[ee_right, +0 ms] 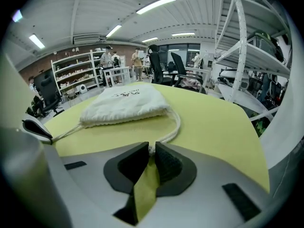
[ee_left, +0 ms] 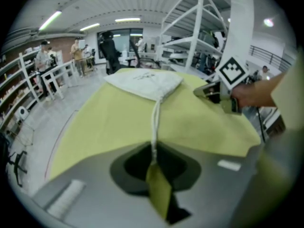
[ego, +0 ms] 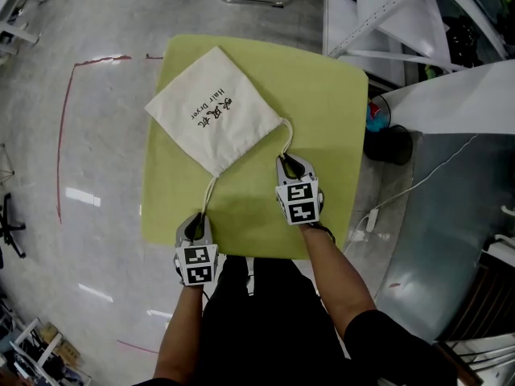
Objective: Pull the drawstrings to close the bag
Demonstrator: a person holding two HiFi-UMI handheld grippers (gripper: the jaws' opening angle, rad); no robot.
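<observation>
A cream cloth drawstring bag (ego: 213, 107) with dark print lies flat on the yellow-green table (ego: 326, 95), one corner toward me. One white drawstring (ego: 209, 193) runs from that corner down to my left gripper (ego: 195, 225) at the table's near edge. In the left gripper view the cord (ee_left: 155, 122) enters the closed jaws of that gripper (ee_left: 153, 158), stretched nearly straight from the bag (ee_left: 145, 82). The other drawstring (ego: 287, 135) loops from the bag's right corner to my right gripper (ego: 291, 166). In the right gripper view its jaws (ee_right: 152, 153) pinch the curved cord (ee_right: 176, 126).
A black bin (ego: 390, 145) and a white cable (ego: 418, 182) lie on the floor right of the table. White shelving (ego: 402, 14) stands at the back right. A red tape line (ego: 64, 119) marks the floor to the left. The person's legs are just below the near table edge.
</observation>
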